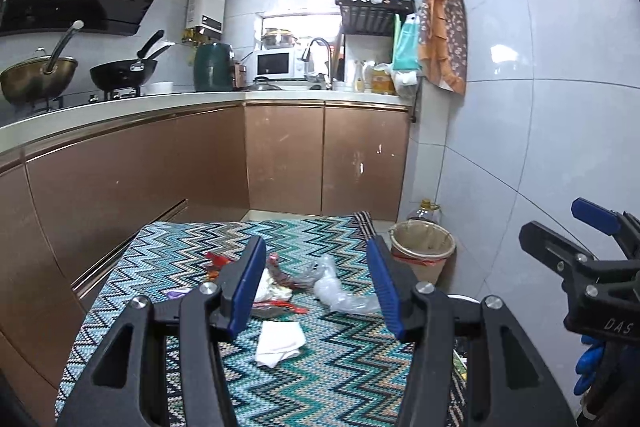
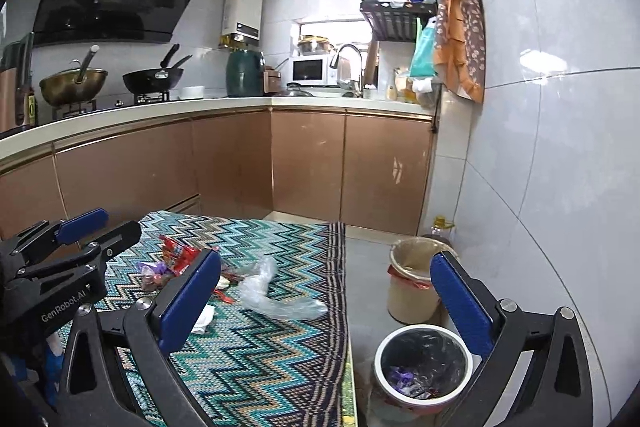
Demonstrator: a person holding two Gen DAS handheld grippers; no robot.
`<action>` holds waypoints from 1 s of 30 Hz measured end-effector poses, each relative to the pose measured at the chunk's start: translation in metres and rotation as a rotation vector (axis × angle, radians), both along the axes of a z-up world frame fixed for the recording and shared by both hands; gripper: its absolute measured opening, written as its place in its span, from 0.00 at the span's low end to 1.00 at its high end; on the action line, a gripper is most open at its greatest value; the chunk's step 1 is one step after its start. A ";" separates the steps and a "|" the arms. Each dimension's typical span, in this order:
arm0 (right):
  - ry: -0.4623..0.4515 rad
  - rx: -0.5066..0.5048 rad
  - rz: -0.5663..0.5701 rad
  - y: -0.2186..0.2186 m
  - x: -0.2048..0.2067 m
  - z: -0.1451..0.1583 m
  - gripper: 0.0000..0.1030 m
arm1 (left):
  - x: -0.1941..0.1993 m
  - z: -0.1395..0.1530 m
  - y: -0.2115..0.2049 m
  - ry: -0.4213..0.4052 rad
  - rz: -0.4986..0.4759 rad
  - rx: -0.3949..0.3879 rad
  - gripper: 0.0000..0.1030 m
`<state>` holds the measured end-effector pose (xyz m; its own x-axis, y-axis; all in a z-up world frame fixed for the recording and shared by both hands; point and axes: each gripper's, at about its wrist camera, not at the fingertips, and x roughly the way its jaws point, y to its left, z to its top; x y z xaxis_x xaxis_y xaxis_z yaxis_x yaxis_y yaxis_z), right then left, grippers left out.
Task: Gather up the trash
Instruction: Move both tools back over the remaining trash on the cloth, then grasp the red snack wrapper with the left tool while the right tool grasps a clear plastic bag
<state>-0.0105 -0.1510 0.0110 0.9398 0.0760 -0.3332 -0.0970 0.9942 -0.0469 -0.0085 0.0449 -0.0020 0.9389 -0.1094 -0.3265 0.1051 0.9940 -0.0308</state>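
wrappers (image 1: pixel 280 279) litter the zigzag cloth (image 1: pixel 320 379); both hand-held grippers, left (image 1: pixel 316 291) and right (image 2: pixel 332 303), gape empty (right wider).

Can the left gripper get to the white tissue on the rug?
Probably yes. The left hand-held gripper is open and empty, and the white tissue lies bare on the rug just ahead, with nothing on top of it or in the way.

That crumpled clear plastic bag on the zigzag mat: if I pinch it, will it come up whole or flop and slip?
The clear plastic bag looks thin and crinkled, so it is probably very light and floppy; a pinch at one end would likely leave the rest dangling. Its glossy film may slip between the pads, so gripping a bunched fold seems safer. It lies stretched across the mat, so pushing would probably crumple it rather than slide it.
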 end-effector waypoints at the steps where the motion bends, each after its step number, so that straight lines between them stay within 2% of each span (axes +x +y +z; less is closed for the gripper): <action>1: -0.002 0.002 0.006 0.002 0.000 0.000 1.00 | 0.000 0.000 0.003 0.000 0.004 -0.002 0.49; 9: -0.012 0.013 0.044 0.012 0.002 -0.002 1.00 | 0.006 -0.007 0.016 0.015 0.025 -0.007 0.49; 14: 0.015 0.017 0.071 0.019 0.012 -0.009 1.00 | 0.018 -0.016 0.026 0.041 0.038 -0.018 0.49; 20: 0.076 0.022 0.092 0.023 0.036 -0.024 1.00 | 0.038 -0.042 0.063 0.089 0.067 -0.069 0.49; 26: 0.170 0.022 0.143 0.027 0.073 -0.050 1.00 | 0.054 -0.075 0.107 0.139 0.094 -0.055 0.49; 28: 0.216 0.027 0.171 0.031 0.089 -0.063 0.98 | 0.060 -0.087 0.120 0.166 0.080 -0.048 0.49; 30: 0.253 0.029 0.201 0.035 0.103 -0.074 0.91 | 0.069 -0.099 0.131 0.204 0.056 -0.051 0.49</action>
